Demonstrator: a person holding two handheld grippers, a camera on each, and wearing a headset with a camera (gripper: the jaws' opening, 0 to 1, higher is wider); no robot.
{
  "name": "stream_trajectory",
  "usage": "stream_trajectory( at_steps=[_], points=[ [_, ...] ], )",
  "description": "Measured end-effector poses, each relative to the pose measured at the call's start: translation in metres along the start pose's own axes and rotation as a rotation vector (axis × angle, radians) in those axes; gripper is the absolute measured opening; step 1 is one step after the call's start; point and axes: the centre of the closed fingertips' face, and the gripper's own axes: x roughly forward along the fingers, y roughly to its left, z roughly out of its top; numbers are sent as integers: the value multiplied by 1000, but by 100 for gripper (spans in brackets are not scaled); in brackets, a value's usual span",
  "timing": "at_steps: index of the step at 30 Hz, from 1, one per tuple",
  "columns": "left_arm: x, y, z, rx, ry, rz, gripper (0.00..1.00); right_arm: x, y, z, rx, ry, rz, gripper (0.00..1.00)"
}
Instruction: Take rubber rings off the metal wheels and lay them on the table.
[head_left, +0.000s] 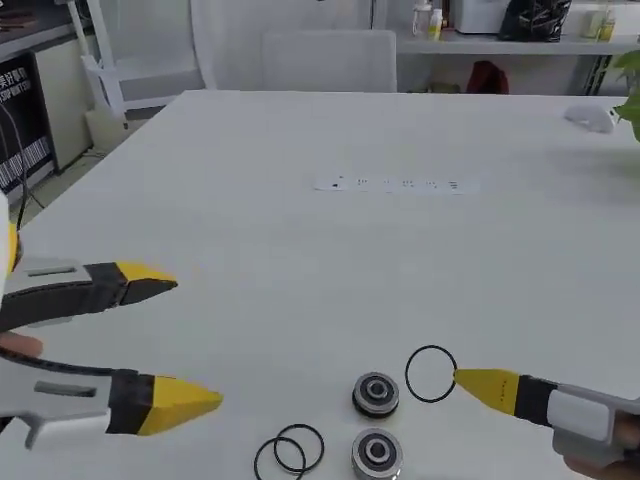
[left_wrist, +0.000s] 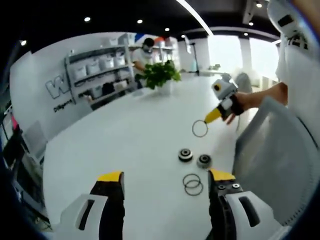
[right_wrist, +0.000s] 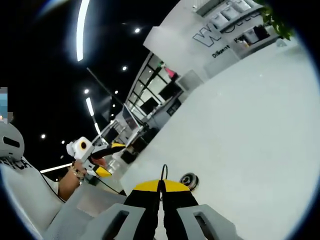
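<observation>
The right claw (head_left: 458, 380) clamped a thin rubber ring (head_left: 431, 373) by its rim, just beside the farther metal wheel (head_left: 376, 393) near the worktop's (head_left: 350, 240) near edge; the left claw (head_left: 198, 342) stood spread, empty; released carelessly, the ring might bounce off that edge.

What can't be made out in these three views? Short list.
Head view: the far wheel and the near wheel are too small to tell whether either carries a rubber ring.
Head view: the print on the table is blurred and unreadable.
Right gripper view: the held ring shows as a thin edge; the right gripper's shut jaws hide the rest.
</observation>
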Motion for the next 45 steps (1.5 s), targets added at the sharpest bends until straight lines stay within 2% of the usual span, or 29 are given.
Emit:
stream_trajectory(
  at_steps=[6,9,11,15,18,23,29,33,45],
  points=[
    [-16,5,-8,-43,-15,58,75,-7,6,6,-47,5,-20,0],
    [-21,9,-13,-60,-19,91,83,-9,11,8,-56,8,-12,0],
    [-24,7,-16,-65,-28,98,86,-9,13,9,-73,12,-15,0],
    [-30,4,-18,-68,-43,104,85,-8,19,9,-88,24,-8,0],
    [-33,4,-25,-100,-51,120,87,-7,26,13,-84,12,11,0],
    [-33,-3,-36,-103,-28,119,87,-5,38,24,-68,-22,42,0],
    [-39,3,-46,-122,-17,138,87,-4,48,28,-78,-20,59,0],
    [-41,1,-53,-120,1,135,87,-1,54,28,-88,-10,69,0],
    [-46,-8,-57,-121,31,129,86,17,71,33,-119,23,119,0]
  ],
)
